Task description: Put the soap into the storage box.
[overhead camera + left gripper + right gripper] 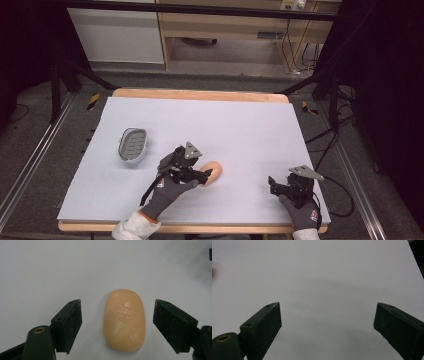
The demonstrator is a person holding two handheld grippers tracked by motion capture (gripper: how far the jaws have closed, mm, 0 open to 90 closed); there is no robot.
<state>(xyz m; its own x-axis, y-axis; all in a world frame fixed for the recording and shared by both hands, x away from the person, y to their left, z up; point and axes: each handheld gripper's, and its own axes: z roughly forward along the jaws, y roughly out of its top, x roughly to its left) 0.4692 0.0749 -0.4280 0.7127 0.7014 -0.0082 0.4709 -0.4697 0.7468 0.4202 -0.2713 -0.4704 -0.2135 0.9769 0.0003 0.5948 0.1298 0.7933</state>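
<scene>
1. Peach-coloured soap bar [124,320], oval, lies flat on the white tabletop [240,120], roughly mid-width, nearer the front edge than the back.
2. Left gripper [204,175] sits w/ its jaws on either side of the soap; jaws wide open, a clear gap btwn each pad and the bar, nothing gripped. Left gripper view: soap centred btwn the two black jaws, long axis running along them, faint stamped mark on top.
3. Left hand [167,192] in a grey glove holds that gripper; white sleeve comes in at the front edge.
4. Right gripper [272,184] is near the front right corner, well apart from the soap. Jaws wide open, nothing btwn them; right gripper view has bare white surface under them.
5. Right hand [300,212], also grey-gloved, at the front edge.
6. Grey soap dish [133,145], oval w/ a ribbed floor, sits toward the left edge, apart from soap & left gripper. Nothing in it.
</scene>
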